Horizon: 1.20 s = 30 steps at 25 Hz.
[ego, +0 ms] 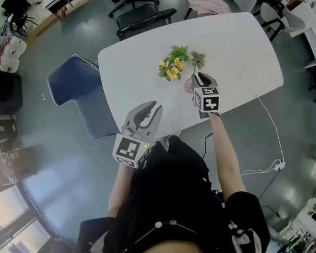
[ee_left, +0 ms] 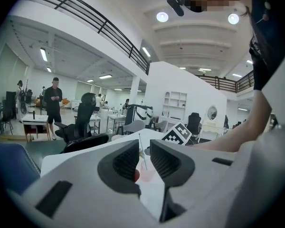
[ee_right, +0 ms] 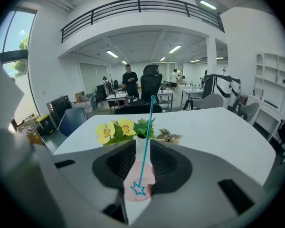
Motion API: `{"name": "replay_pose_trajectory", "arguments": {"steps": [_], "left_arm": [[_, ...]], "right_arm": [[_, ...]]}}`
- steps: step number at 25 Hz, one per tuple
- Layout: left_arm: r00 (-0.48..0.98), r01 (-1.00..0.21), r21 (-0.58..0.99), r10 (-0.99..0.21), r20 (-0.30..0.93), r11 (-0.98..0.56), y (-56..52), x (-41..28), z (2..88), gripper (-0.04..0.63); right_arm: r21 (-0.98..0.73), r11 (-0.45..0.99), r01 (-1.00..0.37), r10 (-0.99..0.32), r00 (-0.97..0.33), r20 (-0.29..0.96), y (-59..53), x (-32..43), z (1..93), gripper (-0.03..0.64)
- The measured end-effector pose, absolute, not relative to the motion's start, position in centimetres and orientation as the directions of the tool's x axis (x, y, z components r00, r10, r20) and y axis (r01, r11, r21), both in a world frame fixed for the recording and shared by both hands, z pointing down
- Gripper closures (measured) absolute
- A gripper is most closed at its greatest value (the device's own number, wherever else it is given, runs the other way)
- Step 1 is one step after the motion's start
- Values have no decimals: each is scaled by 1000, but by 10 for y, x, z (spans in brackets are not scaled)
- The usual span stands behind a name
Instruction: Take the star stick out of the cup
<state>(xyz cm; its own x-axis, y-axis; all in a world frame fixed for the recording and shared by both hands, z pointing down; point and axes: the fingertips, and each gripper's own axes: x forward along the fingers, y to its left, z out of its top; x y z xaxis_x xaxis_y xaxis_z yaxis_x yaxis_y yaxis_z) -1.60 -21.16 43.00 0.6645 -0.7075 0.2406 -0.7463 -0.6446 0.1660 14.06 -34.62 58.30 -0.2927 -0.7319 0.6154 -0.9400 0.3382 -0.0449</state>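
- Right claw [ee_right: 142,148]: jaws narrow, either side of the star stick [ee_right: 149,122] with a sliver of gap each side. Nothing is clamped.
- Star stick: star end down in the pink cup [ee_right: 148,177], which sits right under the jaw tips. The shaft leans up and away between the jaws.
- Left claw [ee_left: 145,156]: jaws narrow, nothing between them. It is held back off the near edge of the worktop [ee_right: 213,127], well apart from the cup.
- Risk: the stick is thin, so a close that lands off-centre would likely push it sideways or let it pivot in the pads.
- Risk: the cup looks light. A slanted pull could drag or tip it, and the left claw is too far off to steady it.
- Risk: yellow flowers [ee_right: 115,129] sit just beyond the right claw, so the stick's top could brush them on the lift.
- Counts, near to far:
  - 2 claws
  - 1 cup
  - 1 star stick
  - 1 bunch of yellow flowers
  - 1 dried brown flower [ee_right: 168,137], just right of that bunch
  - 1 worktop
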Motion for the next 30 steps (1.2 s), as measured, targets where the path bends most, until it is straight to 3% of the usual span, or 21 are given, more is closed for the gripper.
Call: {"name": "replay_pose_trajectory", "arguments": {"steps": [10, 17, 30], "left_arm": [[630, -775, 155, -731, 264, -612, -223, -10, 437, 532], [605, -794, 151, -747, 275, -588, -227, -16, 441, 532], [646, -761, 151, -719, 257, -630, -238, 0, 437, 532]], "right_arm": [[-45, 379, -924, -683, -312, 660, -365, 139, 608, 531], [-35, 363, -931, -714, -301, 632, -367, 143, 603, 586], [-75, 313, -947, -845, -313, 432, -327, 162, 518, 594]]}}
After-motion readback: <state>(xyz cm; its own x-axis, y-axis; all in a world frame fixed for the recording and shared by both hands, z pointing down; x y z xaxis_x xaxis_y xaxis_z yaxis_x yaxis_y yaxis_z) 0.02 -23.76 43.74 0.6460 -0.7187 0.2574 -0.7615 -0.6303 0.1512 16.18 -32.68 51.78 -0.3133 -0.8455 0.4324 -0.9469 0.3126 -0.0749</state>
